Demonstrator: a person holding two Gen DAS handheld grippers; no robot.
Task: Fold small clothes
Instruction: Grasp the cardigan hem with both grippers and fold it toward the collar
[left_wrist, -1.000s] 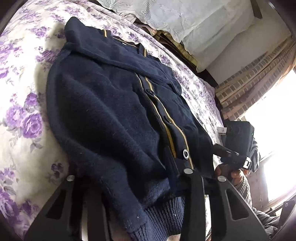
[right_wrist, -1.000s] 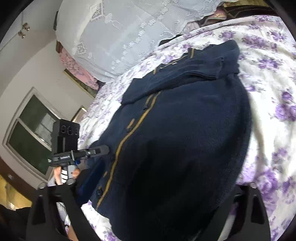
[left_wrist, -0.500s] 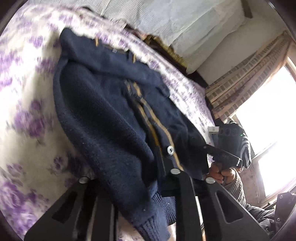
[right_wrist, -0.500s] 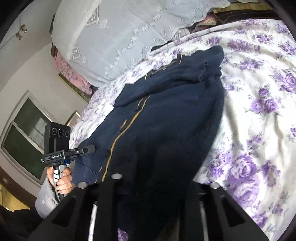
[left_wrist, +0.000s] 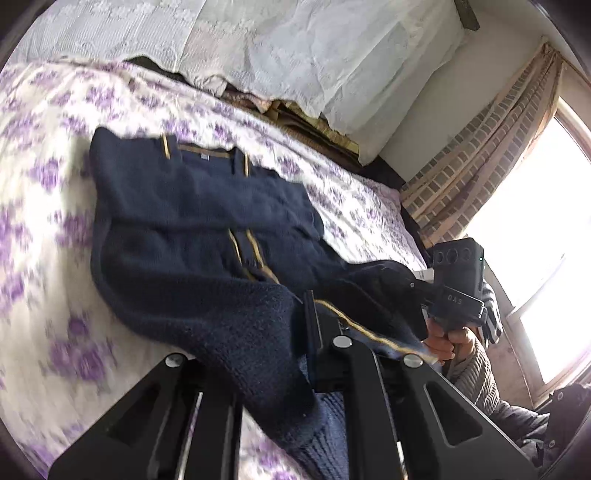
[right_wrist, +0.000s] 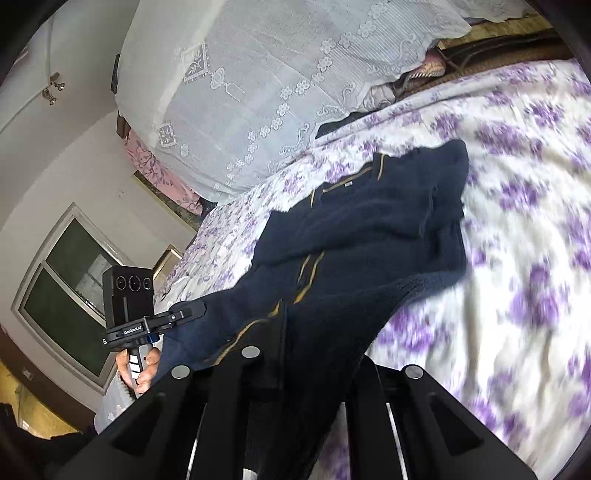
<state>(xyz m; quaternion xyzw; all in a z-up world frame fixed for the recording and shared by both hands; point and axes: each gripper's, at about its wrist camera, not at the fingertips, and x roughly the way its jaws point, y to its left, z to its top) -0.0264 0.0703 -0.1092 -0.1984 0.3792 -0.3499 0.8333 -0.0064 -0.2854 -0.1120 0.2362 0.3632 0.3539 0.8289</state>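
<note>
**Both hems pinched, ready to fold the cardigan up**

I had the navy cardigan (left_wrist: 192, 221) lying face up on the purple-flowered bedspread (left_wrist: 44, 258), its collar at the far end toward the lace-covered pillows (left_wrist: 295, 48), its gold-edged button band running straight down toward me. I took it by the near edge because that is the end that must travel if the lower half is to go over the chest.

My left gripper (left_wrist: 312, 332) had its jaws closed on the hem beside the button band, the knit bunched and draped over the fingers. My right gripper (right_wrist: 284, 332) was clamped the same way on its side of the hem, cloth hanging off both sides of the fingers. Both sets of jaws had just been closing, with the fabric between them.

I held two spread points rather than one so the edge would stay taut and level. The near part hung lifted off the bedspread while the collar and shoulders lay flat, anchoring the garment. My judgement: the next move should carry the hem toward the collar evenly, or the fold would skew.
</note>
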